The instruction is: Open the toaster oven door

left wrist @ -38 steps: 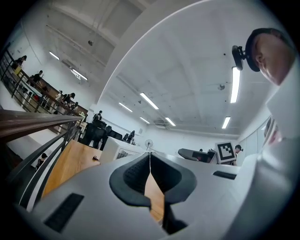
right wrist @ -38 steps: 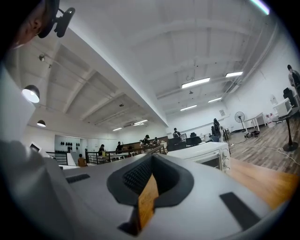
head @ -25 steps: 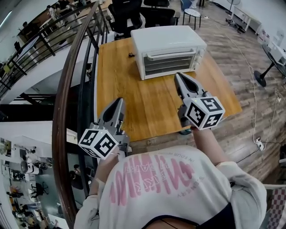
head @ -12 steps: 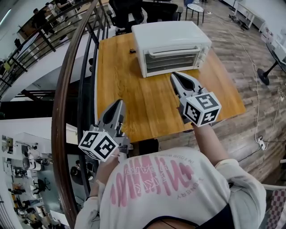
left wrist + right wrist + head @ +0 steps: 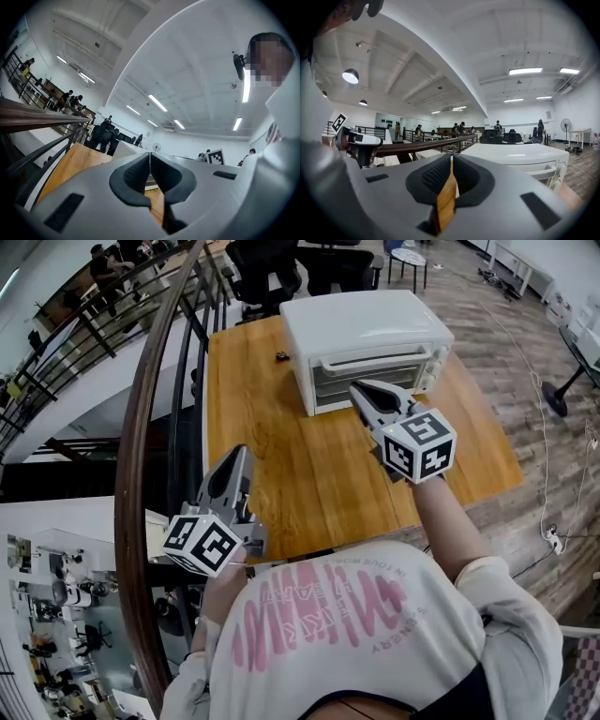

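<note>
Head view: the white toaster oven [image 5: 366,334] sits door shut on the worktop [image 5: 281,465]. My right gripper [image 5: 361,390] is near the door and my left gripper [image 5: 239,457] is well back. My shirt's pink print is unreadable.

Left gripper view: my fingers [image 5: 133,174] are pressed together, empty.

Right gripper view: the fingers are all but closed, empty, with the oven to the right.

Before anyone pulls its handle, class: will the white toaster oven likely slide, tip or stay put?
The toaster oven stands free on the smooth wooden table, so a pull on the handle may slide it forward. Wide and low, it seems unlikely to tip. As a hollow box, it is probably light for its size.
</note>
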A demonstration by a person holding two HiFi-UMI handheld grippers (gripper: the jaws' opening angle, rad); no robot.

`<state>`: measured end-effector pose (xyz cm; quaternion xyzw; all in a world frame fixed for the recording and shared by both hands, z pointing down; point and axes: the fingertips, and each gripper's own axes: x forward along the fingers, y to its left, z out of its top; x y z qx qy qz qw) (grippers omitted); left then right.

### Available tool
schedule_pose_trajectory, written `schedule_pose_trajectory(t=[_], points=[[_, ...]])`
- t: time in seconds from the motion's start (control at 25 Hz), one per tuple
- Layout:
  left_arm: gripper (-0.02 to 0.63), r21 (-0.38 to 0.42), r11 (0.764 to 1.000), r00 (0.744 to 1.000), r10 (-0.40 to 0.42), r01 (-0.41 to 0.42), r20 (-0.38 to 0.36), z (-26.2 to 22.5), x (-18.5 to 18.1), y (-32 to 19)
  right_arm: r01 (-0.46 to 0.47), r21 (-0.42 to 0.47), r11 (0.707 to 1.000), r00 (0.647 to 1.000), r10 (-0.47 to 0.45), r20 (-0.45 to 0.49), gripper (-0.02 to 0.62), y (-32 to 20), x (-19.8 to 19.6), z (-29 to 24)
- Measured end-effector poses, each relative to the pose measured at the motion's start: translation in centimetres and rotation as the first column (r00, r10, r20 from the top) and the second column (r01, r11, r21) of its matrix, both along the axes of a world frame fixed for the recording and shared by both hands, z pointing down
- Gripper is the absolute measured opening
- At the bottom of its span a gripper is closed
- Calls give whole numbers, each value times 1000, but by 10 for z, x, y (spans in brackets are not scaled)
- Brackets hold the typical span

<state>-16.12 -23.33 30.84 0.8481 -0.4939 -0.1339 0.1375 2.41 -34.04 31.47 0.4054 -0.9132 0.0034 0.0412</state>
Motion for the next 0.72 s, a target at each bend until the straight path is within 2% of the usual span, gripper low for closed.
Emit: schedule_pose_trajectory(t=[0.36, 0.72], points=[[21, 9, 1000, 1000, 0, 0, -6, -2, -10, -29, 1, -15, 1000, 991, -3, -136, 58, -49, -16, 10], [21, -19, 998, 998, -65, 65, 2, 7, -37, -30, -61, -77, 995, 964, 39, -262, 83, -96, -29, 41]])
